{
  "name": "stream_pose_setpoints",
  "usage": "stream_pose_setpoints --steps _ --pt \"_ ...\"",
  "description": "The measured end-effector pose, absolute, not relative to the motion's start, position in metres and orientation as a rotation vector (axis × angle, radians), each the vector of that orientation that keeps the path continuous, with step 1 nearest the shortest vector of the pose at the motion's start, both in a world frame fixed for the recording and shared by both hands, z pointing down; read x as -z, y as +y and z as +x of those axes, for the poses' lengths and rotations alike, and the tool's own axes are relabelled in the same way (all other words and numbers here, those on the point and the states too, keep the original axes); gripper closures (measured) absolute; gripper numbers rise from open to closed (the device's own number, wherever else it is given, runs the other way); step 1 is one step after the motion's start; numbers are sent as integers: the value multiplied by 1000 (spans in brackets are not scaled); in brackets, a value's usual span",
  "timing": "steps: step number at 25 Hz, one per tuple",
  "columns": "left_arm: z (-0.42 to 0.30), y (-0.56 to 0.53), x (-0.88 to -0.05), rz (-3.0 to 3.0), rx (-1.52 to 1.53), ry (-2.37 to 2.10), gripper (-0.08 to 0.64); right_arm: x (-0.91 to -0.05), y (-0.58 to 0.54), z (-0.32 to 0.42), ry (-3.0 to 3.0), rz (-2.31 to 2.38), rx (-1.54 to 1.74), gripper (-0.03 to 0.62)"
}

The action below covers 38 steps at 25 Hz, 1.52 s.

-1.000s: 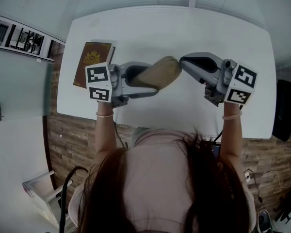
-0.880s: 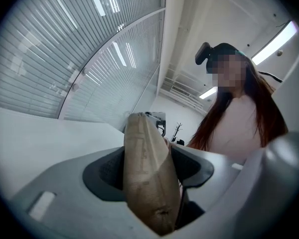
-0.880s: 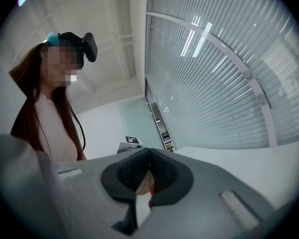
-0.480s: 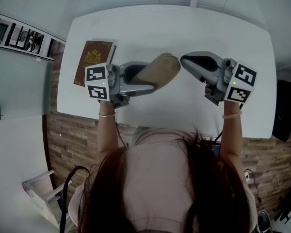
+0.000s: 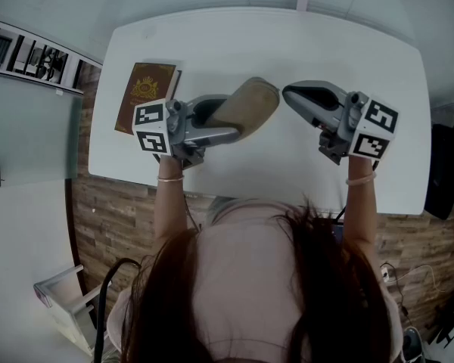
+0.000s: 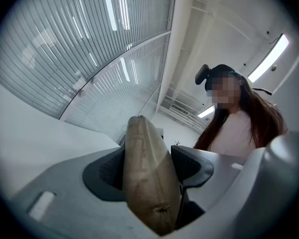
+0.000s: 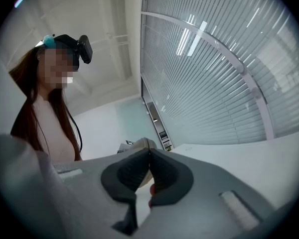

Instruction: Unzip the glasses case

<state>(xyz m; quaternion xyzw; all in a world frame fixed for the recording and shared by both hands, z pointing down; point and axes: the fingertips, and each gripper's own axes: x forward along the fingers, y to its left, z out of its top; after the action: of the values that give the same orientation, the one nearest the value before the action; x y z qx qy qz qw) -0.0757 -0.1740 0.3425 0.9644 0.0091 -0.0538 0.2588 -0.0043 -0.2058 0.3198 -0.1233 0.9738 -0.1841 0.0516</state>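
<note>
A tan fabric glasses case (image 5: 248, 106) is held off the white table (image 5: 287, 44) by my left gripper (image 5: 231, 118). The dark pads press on both of its sides, seen close in the left gripper view with the case (image 6: 147, 178) wedged between them. My right gripper (image 5: 287, 93) is shut, its tip right at the case's right end. In the right gripper view the pads (image 7: 162, 176) meet, a small reddish piece shows low between them, and the case (image 7: 139, 144) sits just past the tip.
A dark red booklet with a gold crest (image 5: 142, 97) lies at the table's left end, just beyond the left gripper. The table's near edge (image 5: 234, 195) runs under both forearms. A dark object (image 5: 443, 172) stands off the right end.
The left gripper has turned a little, so the case's free end has swung upward in the head view. The right gripper has stayed where it was.
</note>
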Motion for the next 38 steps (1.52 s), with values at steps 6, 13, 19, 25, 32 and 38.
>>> stream_pose_setpoints --steps 6,13,19,25,32,38 --pt "-76 -177 -343 2604 167 15 272 -324 -207 -2 2944 -392 587 588" --pt "-77 -180 -342 2574 227 10 272 -324 -208 -2 2934 -424 596 588" --pt "-77 -184 -344 2543 274 11 272 -328 -210 1 2925 -437 614 589" --pt "-77 -188 -346 2520 319 1 272 -331 -212 3 2915 -445 632 588" --pt "-78 -190 -346 2488 385 -12 272 -332 -213 3 2905 -457 638 588" --pt "-78 -194 -345 2434 476 -20 272 -330 -216 5 2889 -468 641 588"
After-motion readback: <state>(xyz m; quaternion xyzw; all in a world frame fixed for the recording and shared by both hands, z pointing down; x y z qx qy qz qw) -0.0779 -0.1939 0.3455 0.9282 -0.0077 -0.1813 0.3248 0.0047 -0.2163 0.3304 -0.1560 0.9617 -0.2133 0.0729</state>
